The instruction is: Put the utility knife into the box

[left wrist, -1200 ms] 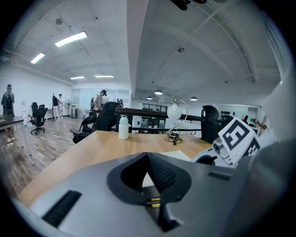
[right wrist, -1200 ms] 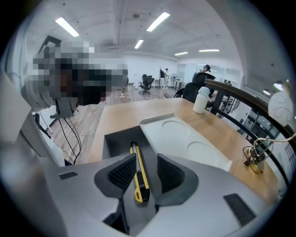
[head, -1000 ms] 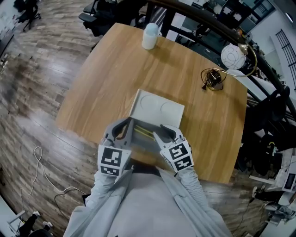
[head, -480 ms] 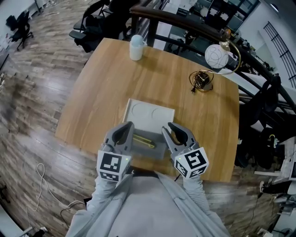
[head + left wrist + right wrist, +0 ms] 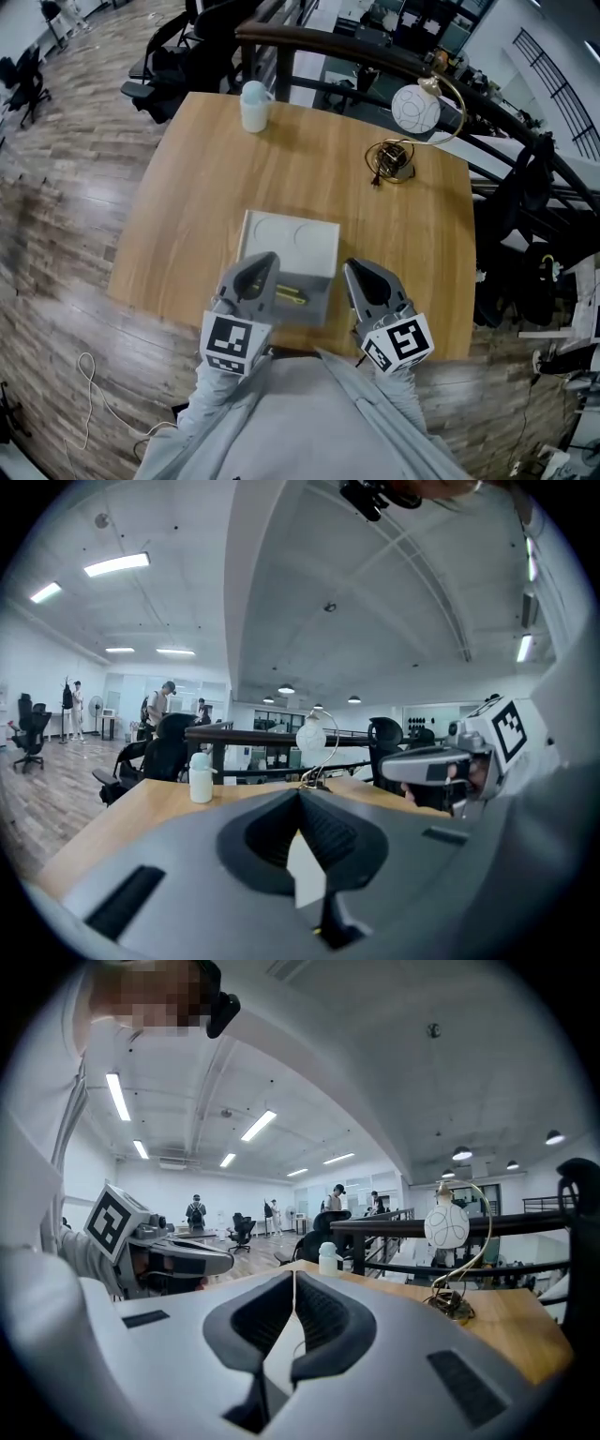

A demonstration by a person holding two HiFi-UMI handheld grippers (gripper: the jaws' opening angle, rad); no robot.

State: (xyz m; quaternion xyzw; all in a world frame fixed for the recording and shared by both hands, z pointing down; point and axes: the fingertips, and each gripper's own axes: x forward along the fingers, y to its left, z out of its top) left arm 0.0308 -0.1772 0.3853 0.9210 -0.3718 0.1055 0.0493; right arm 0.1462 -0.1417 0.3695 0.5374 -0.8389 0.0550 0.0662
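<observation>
Already the yellow utility knife [image 5: 290, 296] lay inside the open box [image 5: 319, 300] at the near edge of the desk [image 5: 412, 234], between the 2 grippers. The left hand-held gripper [image 5: 261, 267], over the box's left side, had its jaws together on nothing. The right hand-held gripper [image 5: 361, 277], just right of the box, was closing its jaws, almost together, with nothing between them. A white bottle [image 5: 253, 105] stood at the far left.
</observation>
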